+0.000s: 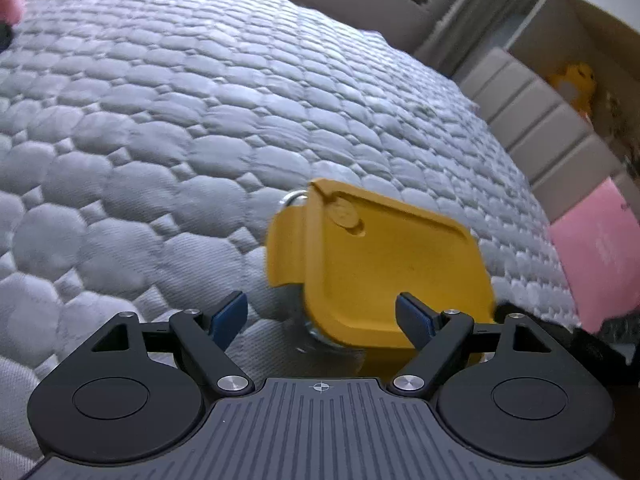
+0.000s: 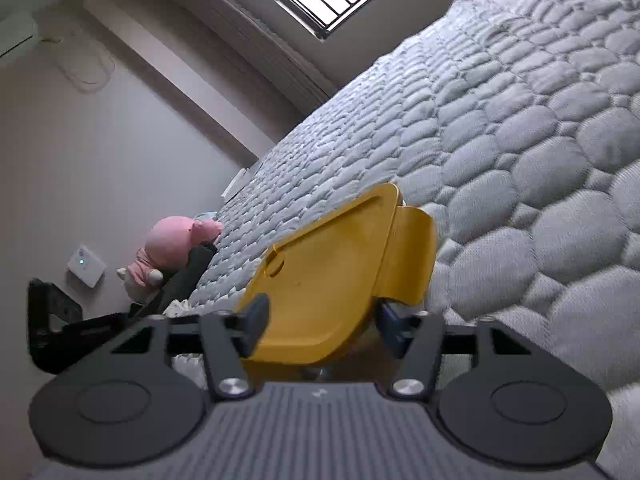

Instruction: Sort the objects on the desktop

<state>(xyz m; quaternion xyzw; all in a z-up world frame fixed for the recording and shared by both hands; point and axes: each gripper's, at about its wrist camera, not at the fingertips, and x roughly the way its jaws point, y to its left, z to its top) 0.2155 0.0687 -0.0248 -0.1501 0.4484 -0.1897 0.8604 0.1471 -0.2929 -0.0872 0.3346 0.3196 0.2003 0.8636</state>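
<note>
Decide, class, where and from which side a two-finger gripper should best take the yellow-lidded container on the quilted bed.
Probably across the yellow lid, pads on its two long straight edges, coming from the near end: the side flap juts out and the corners are rounded.

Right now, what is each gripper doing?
Left gripper: open, yellow lid between its fingers, not clamped.
Right gripper: open around the same lid.
</note>
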